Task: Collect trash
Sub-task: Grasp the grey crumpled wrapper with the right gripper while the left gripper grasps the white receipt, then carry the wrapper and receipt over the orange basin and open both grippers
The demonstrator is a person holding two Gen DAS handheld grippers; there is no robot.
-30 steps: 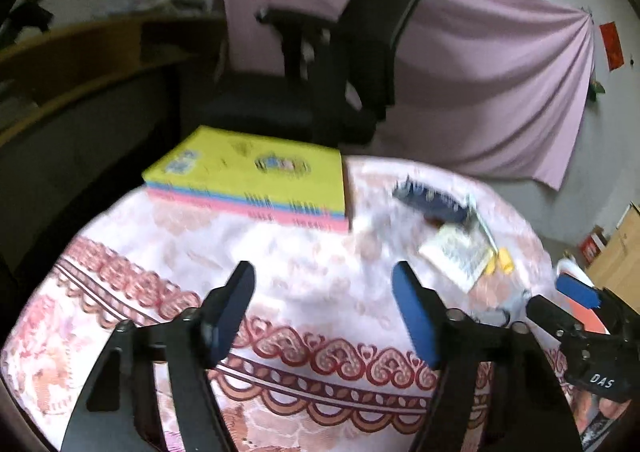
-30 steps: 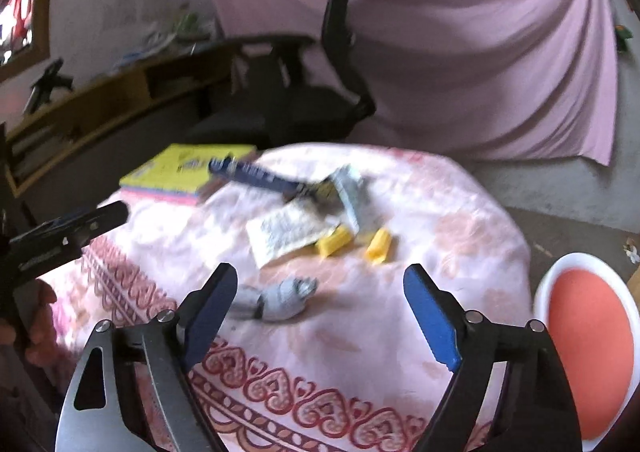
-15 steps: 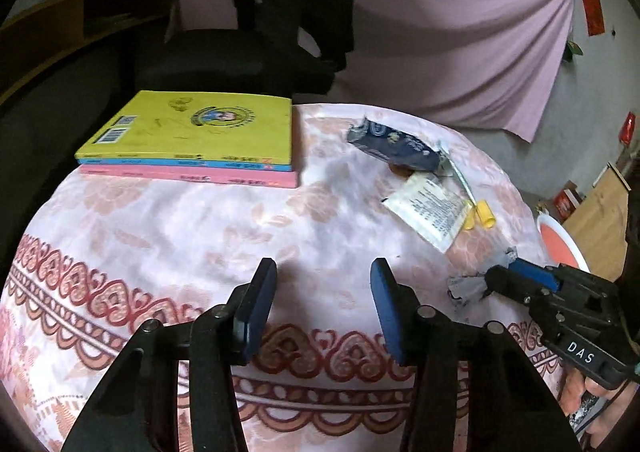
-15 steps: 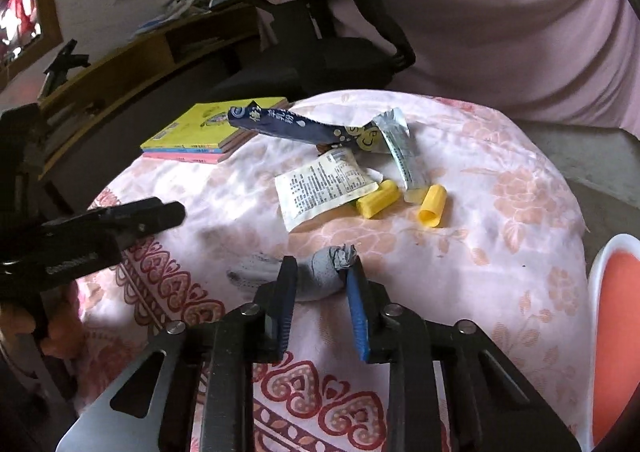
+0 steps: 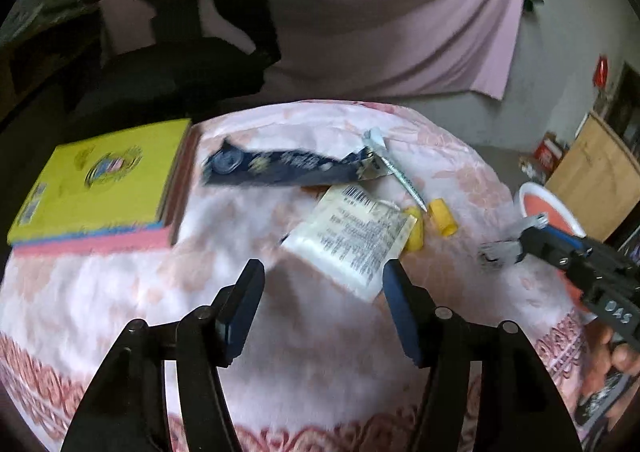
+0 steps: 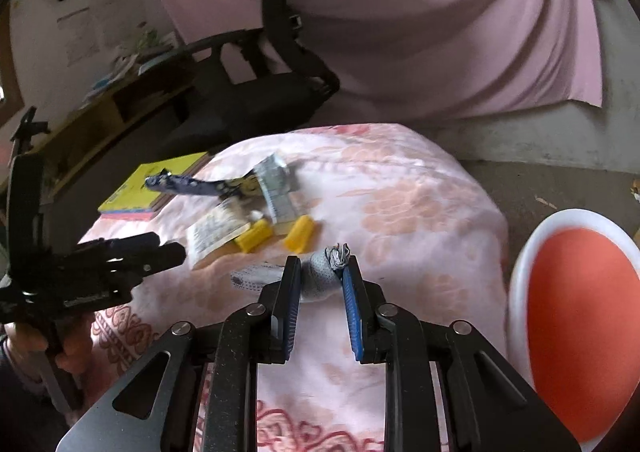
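Two tilted grippers: right fingers (image 6: pixel 320 276) clench grey wrapper (image 6: pixel 324 275); left fingers (image 5: pixel 324 284) opening, empty.

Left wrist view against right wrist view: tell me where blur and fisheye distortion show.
Left wrist view: motion blur smears the yellow book and blue wrapper; black corners. Right wrist view: sharper on the grey wrapper; the table edge bows.
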